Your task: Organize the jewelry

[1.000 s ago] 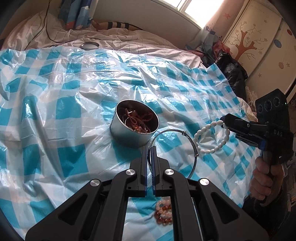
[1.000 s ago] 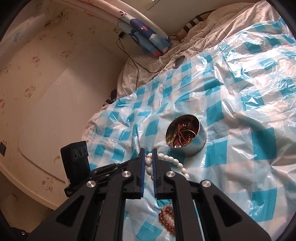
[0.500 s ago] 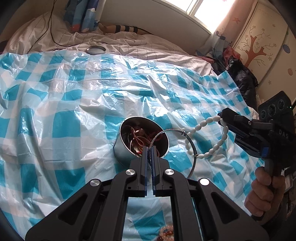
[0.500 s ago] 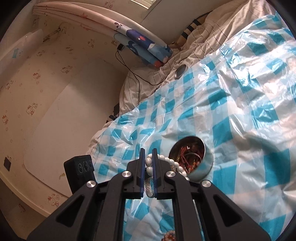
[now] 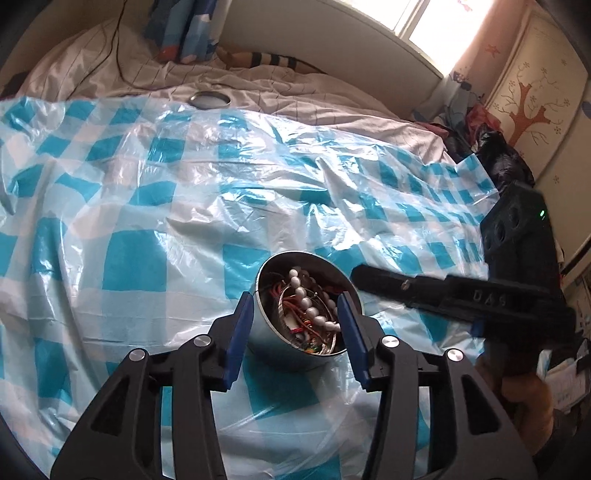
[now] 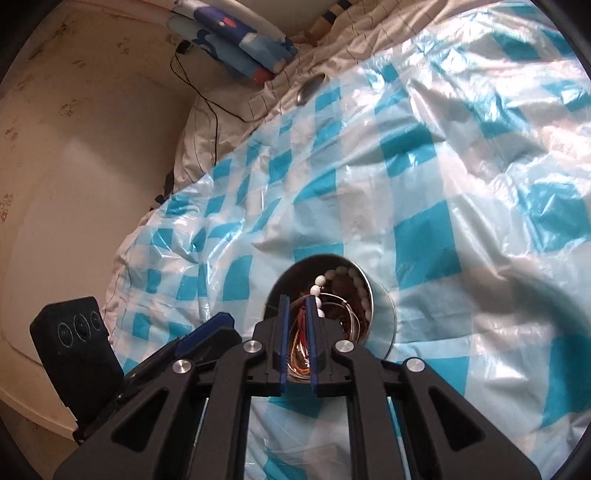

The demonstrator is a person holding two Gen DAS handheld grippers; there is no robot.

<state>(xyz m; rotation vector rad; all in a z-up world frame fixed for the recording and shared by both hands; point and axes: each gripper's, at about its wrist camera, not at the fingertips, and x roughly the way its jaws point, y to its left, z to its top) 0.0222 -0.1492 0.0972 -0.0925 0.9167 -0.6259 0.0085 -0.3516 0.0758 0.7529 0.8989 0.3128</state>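
A round metal tin (image 5: 266, 343) stands on the blue-checked plastic sheet (image 5: 129, 266), full of tangled red and brown jewelry. A white bead bracelet (image 5: 306, 302) and a thin silver bangle (image 5: 330, 345) lie inside it. My left gripper (image 5: 295, 299) is opening, its fingers either side of the tin's near rim and holding nothing. My right gripper (image 6: 297, 301) hangs over the tin (image 6: 384, 325) with its jaws opening a narrow gap. Nothing sits between its pads; the white beads (image 6: 347, 273) lie in the tin past its tips. In the left wrist view the right gripper (image 5: 360, 275) reaches in from the right.
The tin's lid (image 5: 209, 99) lies on the pale bedsheet at the far edge of the plastic. Folded blue fabric (image 5: 184, 29) and a black cable (image 6: 207, 96) are beyond it. A black bag (image 5: 506, 158) and clothes pile up at the bed's right side. A hand (image 5: 524, 398) holds the right gripper.
My left gripper carried the silver bangle over the tin and opened, dropping it in. My right gripper brought the white bracelet down to the tin, where it now lies free of the pads.
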